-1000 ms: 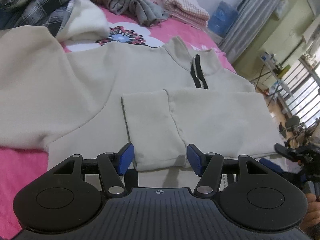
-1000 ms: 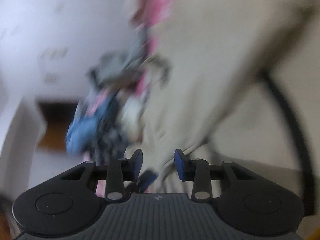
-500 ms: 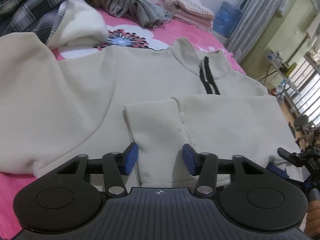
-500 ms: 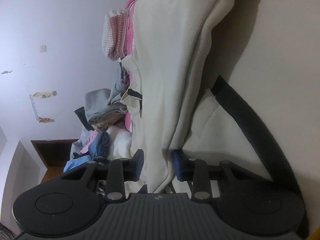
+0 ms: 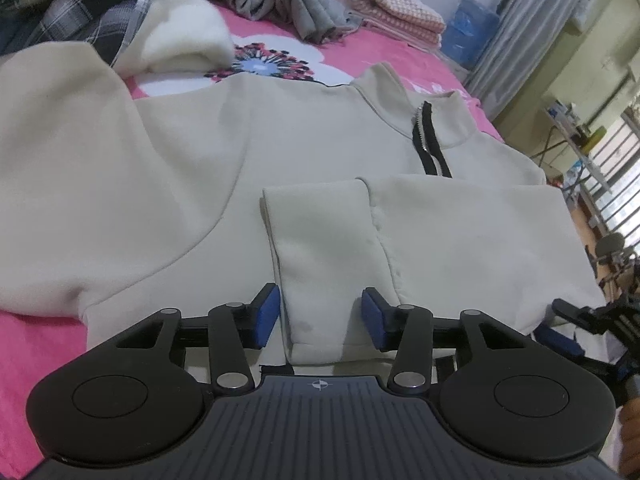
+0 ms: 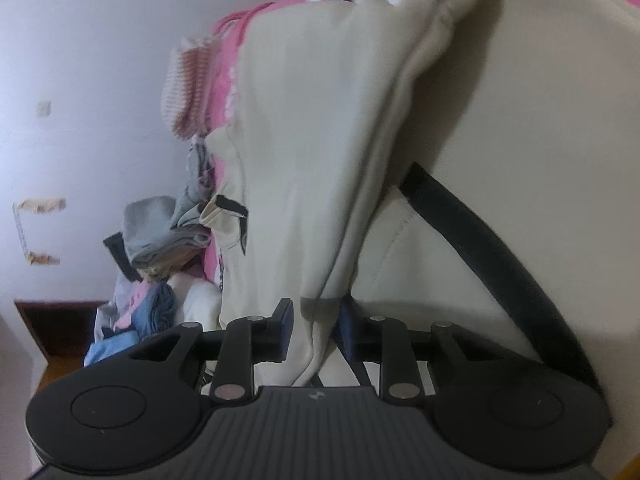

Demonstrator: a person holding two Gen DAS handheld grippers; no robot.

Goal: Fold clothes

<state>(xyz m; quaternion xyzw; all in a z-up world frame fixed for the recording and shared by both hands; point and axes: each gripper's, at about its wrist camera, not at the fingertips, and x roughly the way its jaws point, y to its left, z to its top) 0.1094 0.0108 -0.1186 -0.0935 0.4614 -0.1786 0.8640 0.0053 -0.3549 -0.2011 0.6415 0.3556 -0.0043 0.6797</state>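
Pink floral bed sheet (image 5: 400, 54), covering the bed. Cream zip-neck sweatshirt (image 5: 304, 136), laid flat across the sheet, one sleeve (image 5: 440, 236) folded over its chest, cuff (image 5: 320, 264) toward the near edge. Unfolded clothes heap (image 5: 76, 4), far corner; folded pink checked cloth (image 5: 392, 12), far edge. Left tool (image 5: 321, 316): jaws spread either side of the cuff, pads clear of it. Right tool (image 6: 316, 330): jaws closing on a hanging cream fold, one pad touching; full pinch uncertain.

L gripper (image 5: 320, 312) jaws apart, R gripper (image 6: 316, 330) jaws closing
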